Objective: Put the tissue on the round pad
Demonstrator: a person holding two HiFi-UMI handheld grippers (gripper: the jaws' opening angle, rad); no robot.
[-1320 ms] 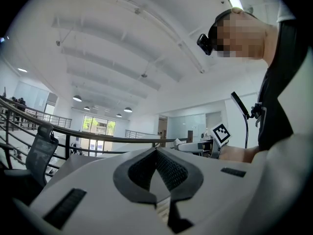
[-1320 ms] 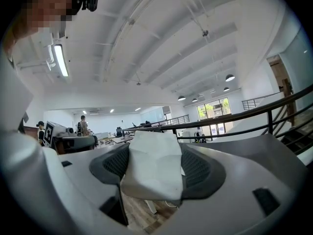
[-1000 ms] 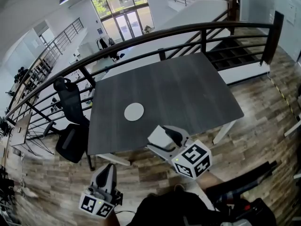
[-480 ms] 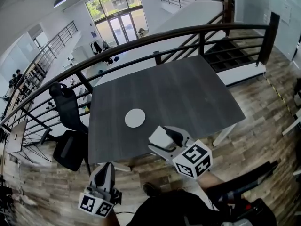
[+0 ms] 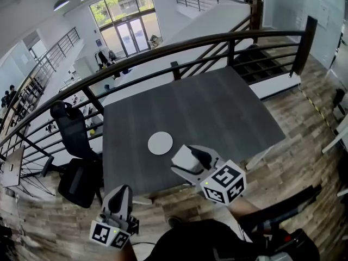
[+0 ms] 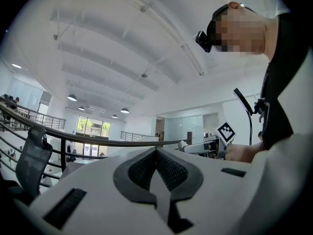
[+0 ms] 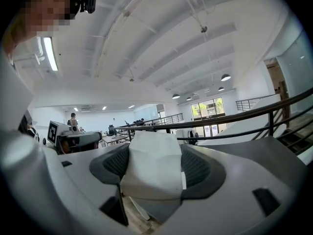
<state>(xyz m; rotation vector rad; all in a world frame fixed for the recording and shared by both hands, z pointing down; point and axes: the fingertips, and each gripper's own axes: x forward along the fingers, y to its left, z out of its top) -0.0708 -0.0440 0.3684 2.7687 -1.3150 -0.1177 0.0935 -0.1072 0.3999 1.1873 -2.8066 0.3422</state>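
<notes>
The round white pad [image 5: 160,143] lies on the dark grey table [image 5: 217,107], near its front edge. My right gripper [image 5: 186,162] hangs just short of that edge, to the right of the pad, shut on a white tissue pack [image 5: 182,156]. In the right gripper view the tissue pack [image 7: 154,165] fills the gap between the dark pads [image 7: 199,168]. My left gripper [image 5: 120,196] is lower left, over the wooden floor, jaws shut with nothing in them. In the left gripper view its pads [image 6: 171,170] meet in the middle.
A black railing [image 5: 179,48] curves behind the table. A black office chair [image 5: 73,132] stands at the table's left side. Wooden floor [image 5: 293,145] surrounds the table, and a white table leg [image 5: 260,156] shows at the front right.
The table and pad have drawn closer to both grippers in the head view. The right gripper still holds the tissue pack, and the left stays shut.
</notes>
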